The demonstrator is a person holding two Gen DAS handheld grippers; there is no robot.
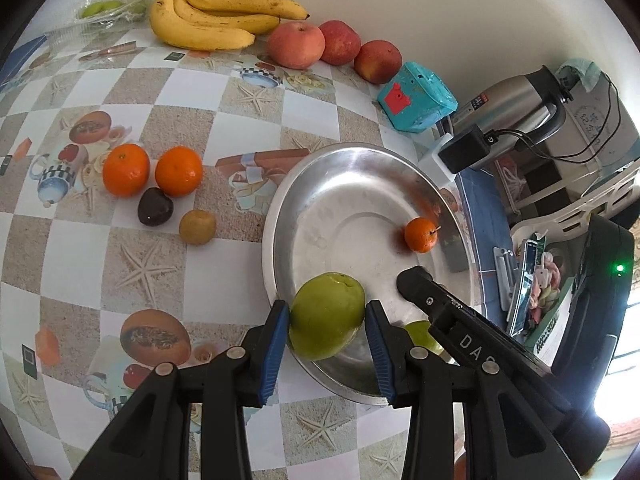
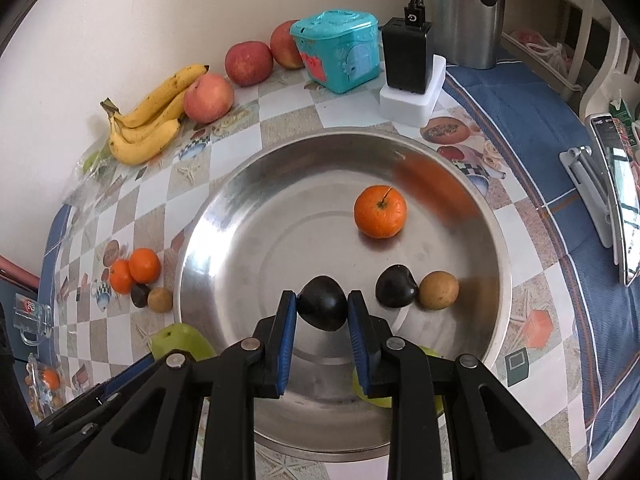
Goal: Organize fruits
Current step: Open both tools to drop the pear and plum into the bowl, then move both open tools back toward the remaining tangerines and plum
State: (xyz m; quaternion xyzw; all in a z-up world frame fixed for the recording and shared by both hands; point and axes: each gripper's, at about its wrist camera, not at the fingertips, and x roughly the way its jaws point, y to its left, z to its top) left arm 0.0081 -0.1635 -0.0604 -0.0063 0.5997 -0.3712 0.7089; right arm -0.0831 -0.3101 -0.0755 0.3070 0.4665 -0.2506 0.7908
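Observation:
My left gripper [image 1: 326, 316] is shut on a green fruit [image 1: 326, 316] and holds it over the near rim of the steel bowl [image 1: 320, 184]. My right gripper [image 2: 322, 310] is shut on a dark round fruit [image 2: 323, 308] above the bowl [image 2: 240, 240]. In the bowl lie an orange [image 2: 380, 211], a second dark fruit [image 2: 396, 291], a brown fruit [image 2: 439, 290] and another green fruit [image 1: 420, 330] under the right gripper. On the table left of the bowl are two oranges [image 1: 126, 170], a dark fruit [image 1: 155, 207] and a brown fruit [image 1: 197, 227].
Bananas [image 1: 216, 16] and three apples [image 1: 296, 46] line the wall at the back. A teal toy box [image 1: 416, 98], a black charger on a white block [image 2: 408, 56] and a steel flask [image 2: 460, 12] stand behind the bowl. A phone on a stand [image 2: 612, 196] is at right.

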